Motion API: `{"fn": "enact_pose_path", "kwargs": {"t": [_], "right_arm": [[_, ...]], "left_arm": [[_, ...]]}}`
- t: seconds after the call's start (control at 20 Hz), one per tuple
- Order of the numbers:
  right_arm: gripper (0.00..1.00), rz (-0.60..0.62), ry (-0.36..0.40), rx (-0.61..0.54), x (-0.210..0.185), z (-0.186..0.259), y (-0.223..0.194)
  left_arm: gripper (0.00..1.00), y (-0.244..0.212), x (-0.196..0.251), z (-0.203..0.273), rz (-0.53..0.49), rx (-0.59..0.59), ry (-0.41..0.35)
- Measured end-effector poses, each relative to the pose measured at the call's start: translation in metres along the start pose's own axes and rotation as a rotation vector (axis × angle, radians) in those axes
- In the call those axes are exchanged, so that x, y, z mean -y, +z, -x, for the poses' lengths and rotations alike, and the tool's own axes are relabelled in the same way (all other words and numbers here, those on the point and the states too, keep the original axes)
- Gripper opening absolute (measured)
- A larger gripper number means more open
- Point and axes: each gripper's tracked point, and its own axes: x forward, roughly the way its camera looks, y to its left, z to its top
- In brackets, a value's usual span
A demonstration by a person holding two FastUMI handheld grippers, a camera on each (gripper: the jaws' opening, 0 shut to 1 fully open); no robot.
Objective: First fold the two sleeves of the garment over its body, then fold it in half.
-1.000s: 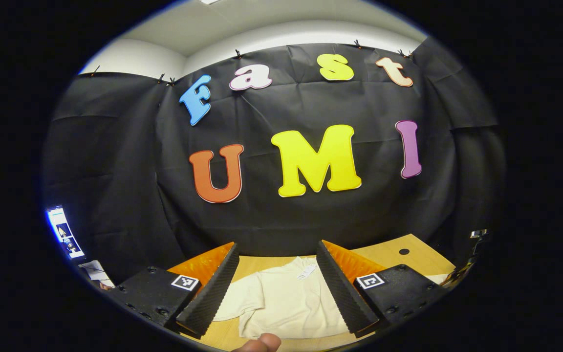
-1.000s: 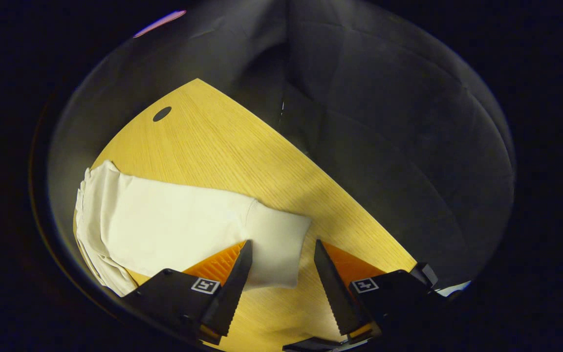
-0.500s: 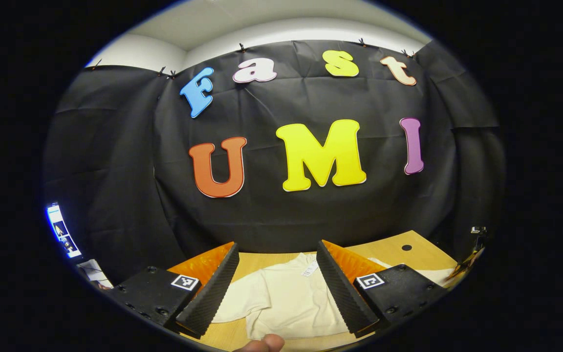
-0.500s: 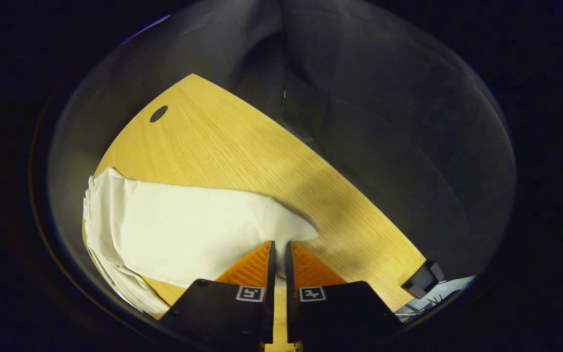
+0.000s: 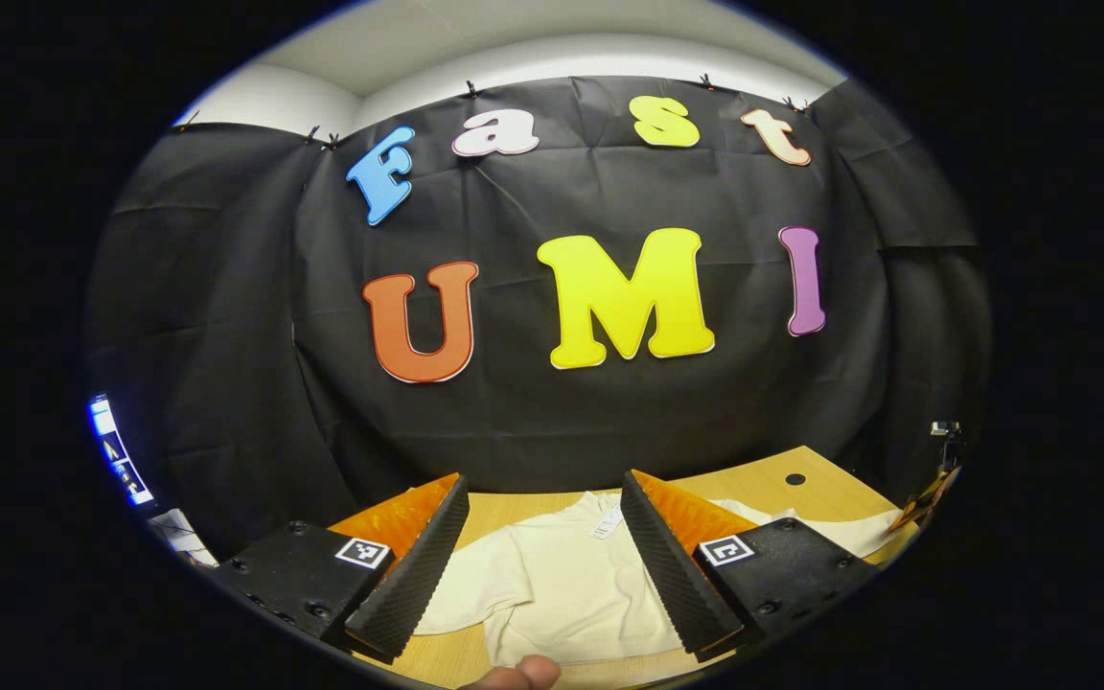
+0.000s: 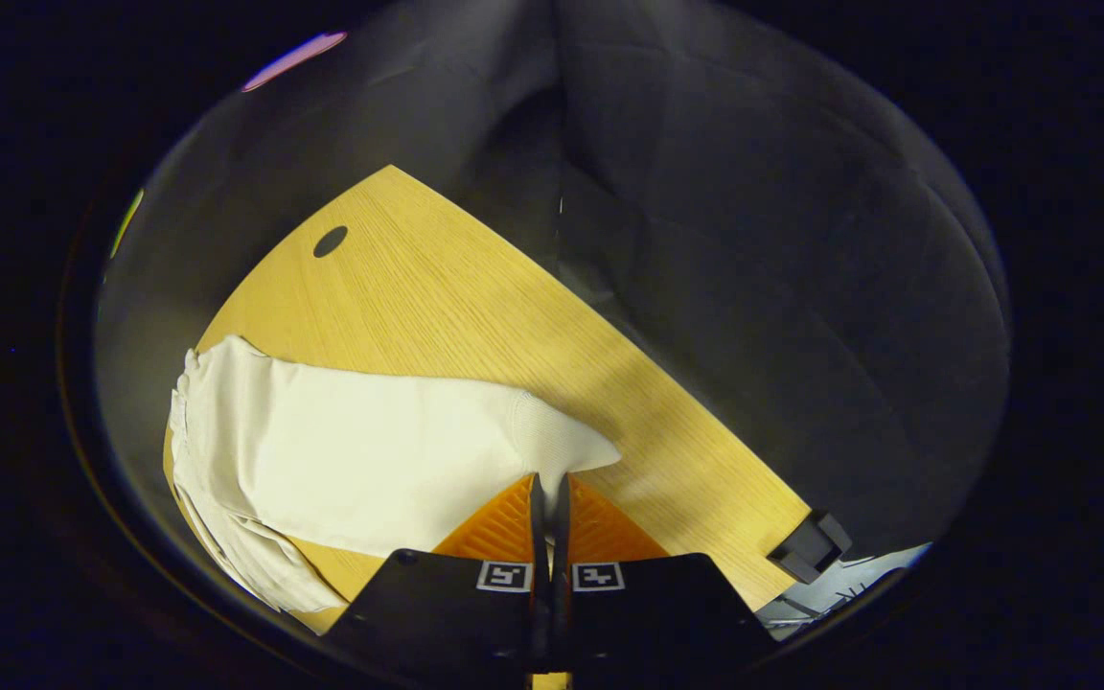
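A cream long-sleeved garment (image 5: 562, 585) lies spread on the wooden table (image 5: 763, 484), its neck label toward the booth wall. My left gripper (image 5: 544, 551) hovers open above the garment's body, touching nothing. In the right gripper view one sleeve (image 6: 370, 450) stretches across the table (image 6: 475, 287) from the left. My right gripper (image 6: 549, 484) is shut on the sleeve's cuff (image 6: 562, 446), the cloth puckered where the fingers pinch it.
A dark round hole (image 6: 330, 241) marks the tabletop near its far corner. A small black block (image 6: 811, 546) sits at the table's right edge. A fingertip (image 5: 518, 674) shows at the bottom of the left gripper view. A lit screen (image 5: 116, 450) stands far left.
My right gripper went from open around the cuff to shut on it, and the cuff bunched up. The left gripper drifted slightly and stayed open.
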Motion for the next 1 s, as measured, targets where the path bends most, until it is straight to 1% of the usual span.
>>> {"fn": "enact_pose_path", "kwargs": {"t": [0.2, 0.25, 0.35, 0.5, 0.6, 0.65, 0.7, 0.8, 0.85, 0.9, 1.0], "right_arm": [[0.01, -0.015, 0.057, 0.069, -0.02, 0.042, 0.026], [0.01, -0.013, 0.066, 0.086, -0.026, 0.052, 0.032], [0.01, 0.005, 0.094, 0.129, -0.039, 0.073, 0.044], [0.02, 0.049, 0.154, 0.211, -0.075, 0.099, 0.056], [0.01, 0.089, 0.192, 0.249, -0.105, 0.116, 0.056], [0.02, 0.104, 0.207, 0.257, -0.119, 0.121, 0.053], [0.01, 0.117, 0.227, 0.25, -0.135, 0.126, 0.046], [0.01, 0.116, 0.273, 0.205, -0.167, 0.136, 0.033], [0.01, 0.105, 0.305, 0.185, -0.187, 0.142, 0.03], [0.01, 0.105, 0.321, 0.169, -0.202, 0.146, 0.027], [0.01, 0.132, 0.355, 0.173, -0.236, 0.157, 0.028]], "left_arm": [[1.0, -0.003, -0.001, -0.002, 0.015, 0.011, -0.015], [1.0, -0.003, -0.004, -0.001, 0.014, 0.015, -0.01], [1.0, -0.004, -0.002, -0.002, 0.026, 0.024, -0.029], [1.0, -0.007, -0.005, -0.002, 0.022, 0.029, -0.039], [1.0, -0.014, -0.011, -0.001, 0.005, 0.019, -0.031], [1.0, -0.016, -0.014, -0.001, -0.002, 0.015, -0.031], [1.0, -0.019, -0.017, -0.001, -0.006, 0.011, -0.029], [1.0, -0.026, -0.024, 0.0, -0.015, 0.008, -0.03], [1.0, -0.03, -0.029, 0.001, -0.024, -0.003, -0.028], [1.0, -0.035, -0.036, 0.003, -0.032, -0.014, -0.024], [1.0, -0.043, -0.046, 0.004, -0.035, -0.028, -0.019]]}}
